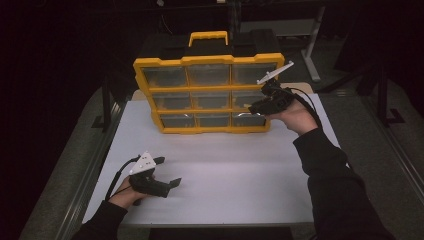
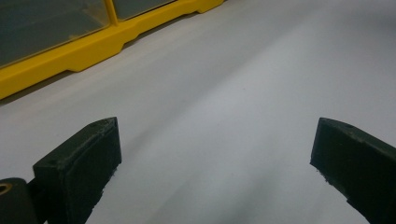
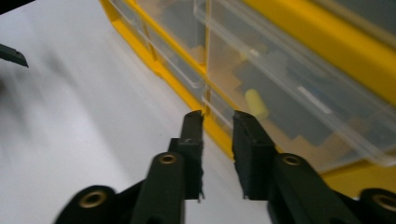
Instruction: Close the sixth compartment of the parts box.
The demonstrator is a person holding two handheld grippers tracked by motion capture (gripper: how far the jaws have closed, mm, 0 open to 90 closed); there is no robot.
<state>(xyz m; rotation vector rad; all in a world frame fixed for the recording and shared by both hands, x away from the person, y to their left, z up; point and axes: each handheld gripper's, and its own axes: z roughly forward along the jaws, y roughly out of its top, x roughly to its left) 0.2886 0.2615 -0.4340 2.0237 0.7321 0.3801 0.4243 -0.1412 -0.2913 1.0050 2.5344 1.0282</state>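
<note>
A yellow organiser case [image 1: 207, 61] with clear drawers stands upright at the back of the white table [image 1: 225, 170]. My right gripper [image 1: 253, 107] is at the case's right side, against the right-hand drawers of its lower rows. In the right gripper view its jaws [image 3: 218, 119] stand a little apart, with a clear drawer's [image 3: 289, 107] small front tab at the gap between their tips; the pads do not press on it. A pale yellow piece [image 3: 256, 103] lies inside that drawer. My left gripper [image 1: 169, 171] rests low at the table's front left, its jaws [image 2: 215, 140] wide open over bare table.
The case [image 2: 93, 51] has a carry handle [image 1: 208, 36] on top. Dark floor and a metal stand [image 1: 312, 45] lie beyond the table. The table's left edge has a metal rail [image 1: 92, 170].
</note>
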